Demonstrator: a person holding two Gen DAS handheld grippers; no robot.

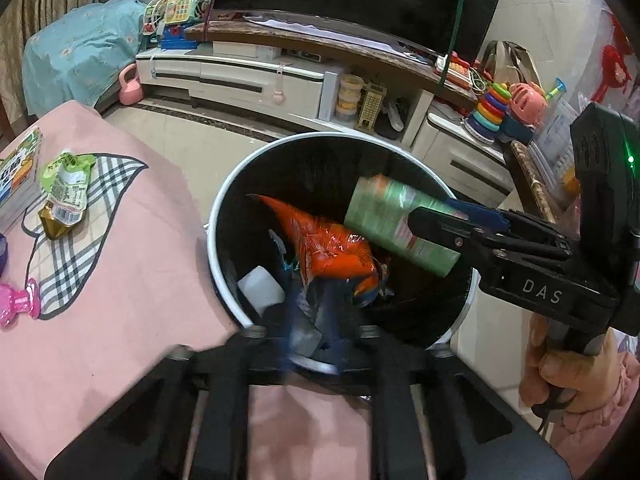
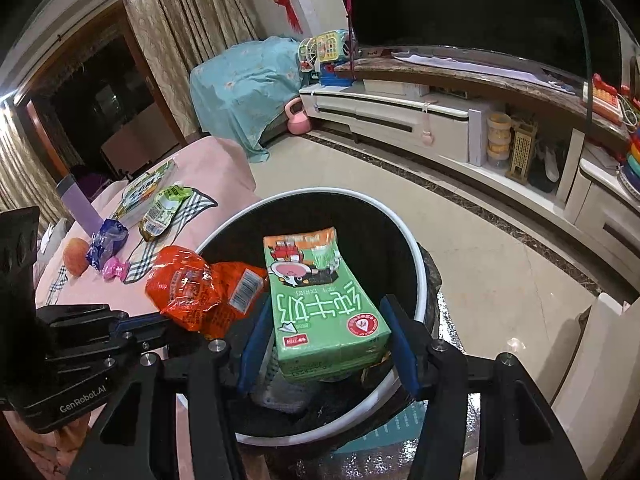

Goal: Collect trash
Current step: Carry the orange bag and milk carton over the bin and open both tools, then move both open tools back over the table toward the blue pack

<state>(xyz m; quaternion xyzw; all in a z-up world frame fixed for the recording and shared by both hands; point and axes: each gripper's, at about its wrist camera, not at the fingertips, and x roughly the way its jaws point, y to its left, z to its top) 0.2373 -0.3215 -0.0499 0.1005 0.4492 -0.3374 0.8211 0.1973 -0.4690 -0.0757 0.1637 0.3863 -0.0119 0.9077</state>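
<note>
Your left camera looks straight down into the bin, its black liner filling the middle. The orange wrapper hangs over the opening. At 3 o'clock your right gripper reaches in, clamped on the green carton above the bin. Only this view shows your hand on the right handle, and "DAS" printed on that gripper's body.

The left gripper is at 6 o'clock in its own view. Its fingers are smeared with blur but stand apart – open. You cannot tell from either view whether a pad touches the wrapper.

The right camera gives what the left hides: the carton's face, with large Chinese characters reading 纯牛奶 upside down, a red round seal and a cartoon figure. The blue pads press on both its sides. The wrapper's barcode also shows here, and "GenRobot.AI" on the left gripper at 8 o'clock.

On the pink table at 10 o'clock lie a green pouch, a blue wrapper and an apple – the last two are only in this view.
</note>
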